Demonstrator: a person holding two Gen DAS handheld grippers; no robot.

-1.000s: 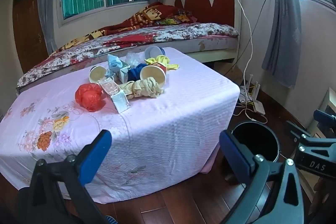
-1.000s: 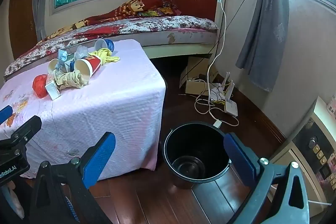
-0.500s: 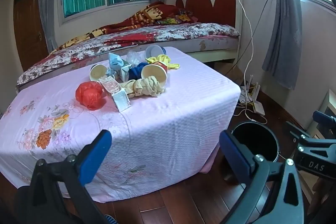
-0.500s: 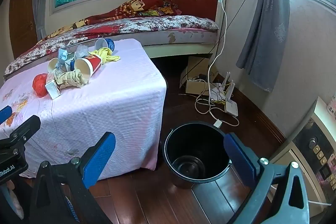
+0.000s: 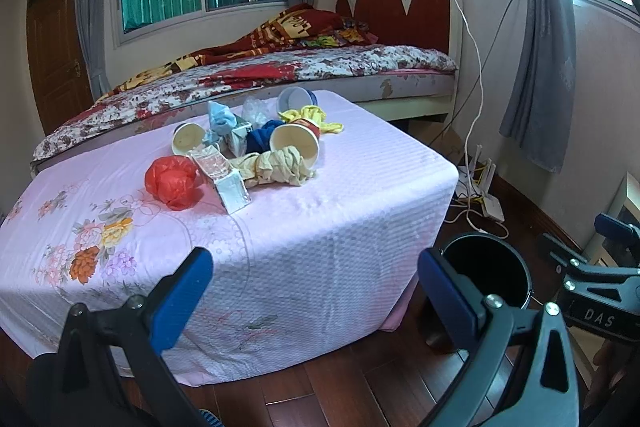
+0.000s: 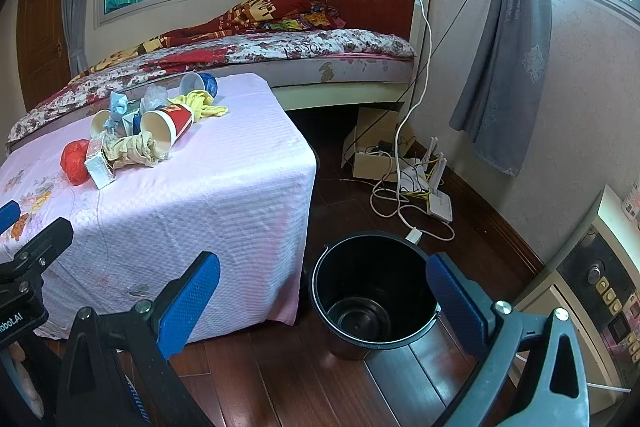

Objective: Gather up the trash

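- We are holding the left gripper (image 5: 316,291) wide open and empty, short of the table (image 5: 344,227).
- We are keeping the right gripper (image 6: 322,293) gaping too, gripping nothing, above the black bucket (image 6: 374,291) beside the table.
- The trash (image 5: 244,155) is lying heaped on the table's far half: cups, rags, a red bag (image 5: 174,181).

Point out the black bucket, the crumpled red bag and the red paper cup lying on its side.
black bucket (image 6: 430,301): right wrist view, on the inner right wall.
crumpled red bag (image 5: 173,179): left wrist view, on the middle of the crumpled plastic.
red paper cup (image 6: 178,118): right wrist view, on its red outer side.
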